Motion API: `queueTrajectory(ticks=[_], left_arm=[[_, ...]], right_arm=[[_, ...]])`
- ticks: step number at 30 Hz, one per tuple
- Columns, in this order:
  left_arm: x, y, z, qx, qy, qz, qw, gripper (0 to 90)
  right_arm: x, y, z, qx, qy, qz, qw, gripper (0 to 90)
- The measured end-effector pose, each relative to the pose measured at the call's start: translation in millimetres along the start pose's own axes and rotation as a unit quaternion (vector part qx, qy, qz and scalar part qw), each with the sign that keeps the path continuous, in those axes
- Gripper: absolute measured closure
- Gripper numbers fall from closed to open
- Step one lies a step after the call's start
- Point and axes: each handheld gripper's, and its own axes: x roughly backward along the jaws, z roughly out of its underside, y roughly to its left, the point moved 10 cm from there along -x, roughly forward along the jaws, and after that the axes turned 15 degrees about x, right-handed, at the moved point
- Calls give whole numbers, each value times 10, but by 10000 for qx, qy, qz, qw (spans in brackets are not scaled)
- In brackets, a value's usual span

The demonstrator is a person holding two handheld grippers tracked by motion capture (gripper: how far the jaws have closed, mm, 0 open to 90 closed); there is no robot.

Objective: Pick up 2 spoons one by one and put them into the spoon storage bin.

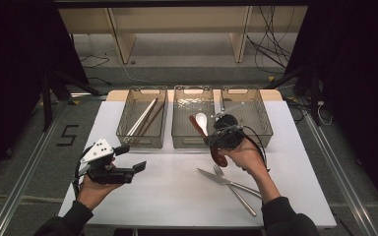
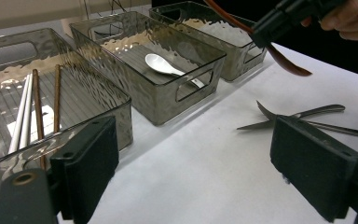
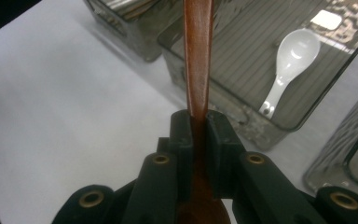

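The white counter (image 1: 177, 191) carries three grey bins (image 1: 192, 118) along its twelve o'clock edge. The right tongs (image 3: 198, 126) are clenched on a brown spoon (image 3: 197, 56), held above the middle bin's near wall. The left tongs (image 2: 193, 168) hang released at eight o'clock. A white spoon (image 2: 165, 65) lies in the middle bin.

The right tool (image 1: 215, 142) is raised with jaws clamped shut, while the left tool (image 1: 139, 167) rests low, jaws wide apart.
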Motion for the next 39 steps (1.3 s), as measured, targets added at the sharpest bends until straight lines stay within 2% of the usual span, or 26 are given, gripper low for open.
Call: queueTrajectory(ticks=[6,8,21,31,39], left_arm=[[5,10,-1,-12,4,-1,10000,150],[6,12,0,-11,3,-1,10000,150],[5,4,-4,-22,-3,9,10000,150],[6,-5,-6,-27,-7,31,10000,150],[7,-9,-9,-18,-29,34,10000,150]], right_arm=[[-15,-151,-164,-77,-115,159,9998,826],[-28,-196,-203,-72,-94,266,9996,826],[-179,-441,-512,-162,-34,502,9986,826],[-379,-655,-628,-368,79,714,9967,826],[-515,-753,-657,-494,179,852,9950,825]])
